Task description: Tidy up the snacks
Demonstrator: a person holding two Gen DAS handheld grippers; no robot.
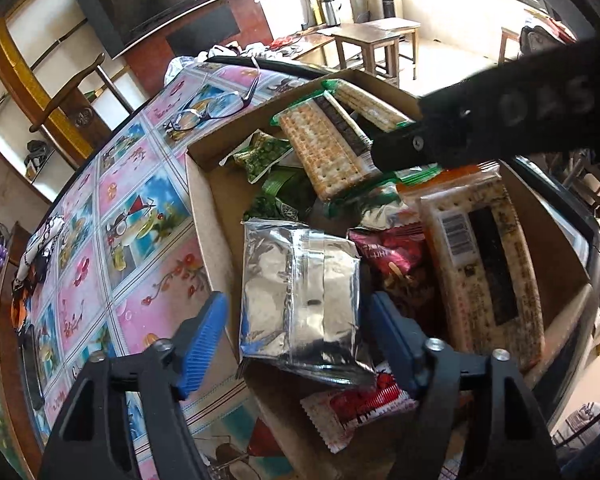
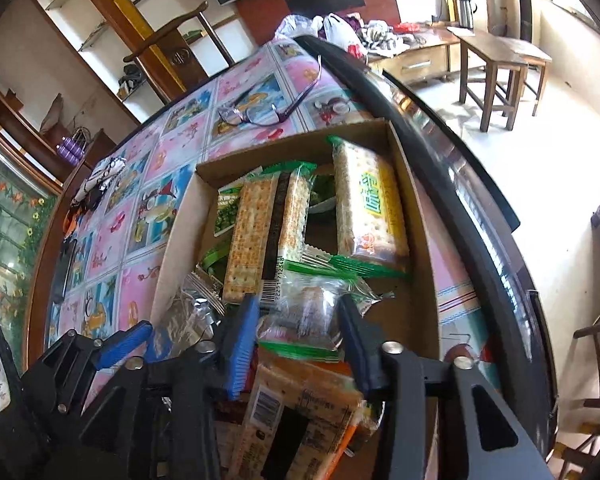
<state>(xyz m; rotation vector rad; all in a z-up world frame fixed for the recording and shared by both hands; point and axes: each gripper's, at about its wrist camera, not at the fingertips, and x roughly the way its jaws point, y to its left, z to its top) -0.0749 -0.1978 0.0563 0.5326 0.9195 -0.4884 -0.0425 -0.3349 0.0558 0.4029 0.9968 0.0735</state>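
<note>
An open cardboard box (image 1: 204,184) (image 2: 180,240) on the patterned table holds several snack packs. In the left wrist view my left gripper (image 1: 300,344) is open, and a silver foil packet (image 1: 300,292) lies between its blue pads (image 1: 204,340) with a gap on each side. In the right wrist view my right gripper (image 2: 300,340) is open around a clear cracker packet with green ends (image 2: 308,312), which rests on the pile. Cracker packs (image 1: 324,152) (image 2: 268,232) lie at the far end of the box. A long orange-edged cracker pack (image 1: 484,264) (image 2: 300,420) lies along the right side.
Eyeglasses (image 1: 216,108) (image 2: 268,108) lie on the floral tablecloth (image 1: 140,216) beyond the box. A dark flat object (image 1: 32,364) and a patterned cloth (image 1: 36,256) sit near the table's left edge. A wooden chair (image 2: 172,40) stands behind the table. The table's dark rim (image 2: 460,152) runs close along the box's right side.
</note>
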